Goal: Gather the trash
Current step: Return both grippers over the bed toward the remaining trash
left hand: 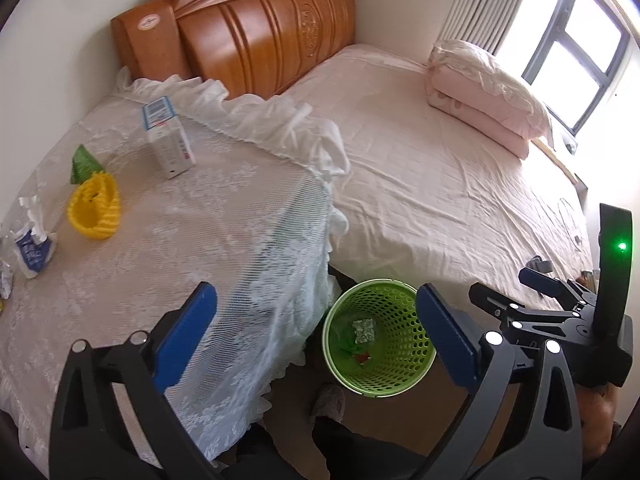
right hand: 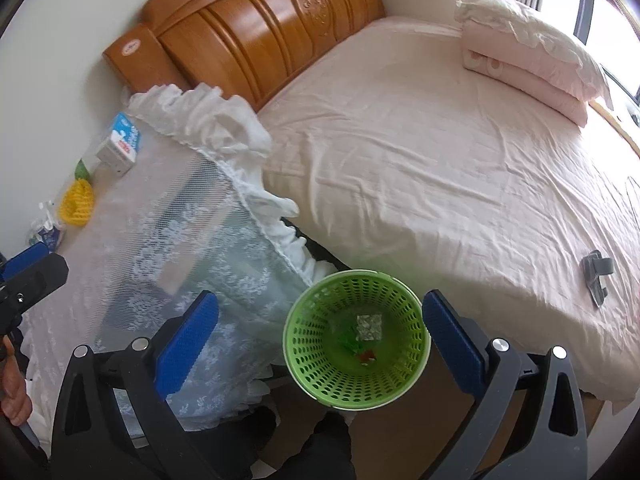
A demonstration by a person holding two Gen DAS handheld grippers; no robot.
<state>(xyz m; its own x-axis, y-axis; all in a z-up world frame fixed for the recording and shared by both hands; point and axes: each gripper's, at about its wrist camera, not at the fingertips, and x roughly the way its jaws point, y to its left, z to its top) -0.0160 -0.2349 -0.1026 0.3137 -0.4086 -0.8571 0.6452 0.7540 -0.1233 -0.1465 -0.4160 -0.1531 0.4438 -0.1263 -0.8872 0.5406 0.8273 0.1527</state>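
Both grippers, left (left hand: 316,330) and right (right hand: 320,332), hang wide open and empty over the green bin (right hand: 356,340); wrappers (right hand: 368,330) sit inside.

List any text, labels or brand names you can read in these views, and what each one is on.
None can be read.
White and blue carton: blue label and red mark, print too blurred.
Crumpled blue-and-white wrapper: white characters, illegible.
Headboard oval sticker: too small.
Green basket: no text visible.
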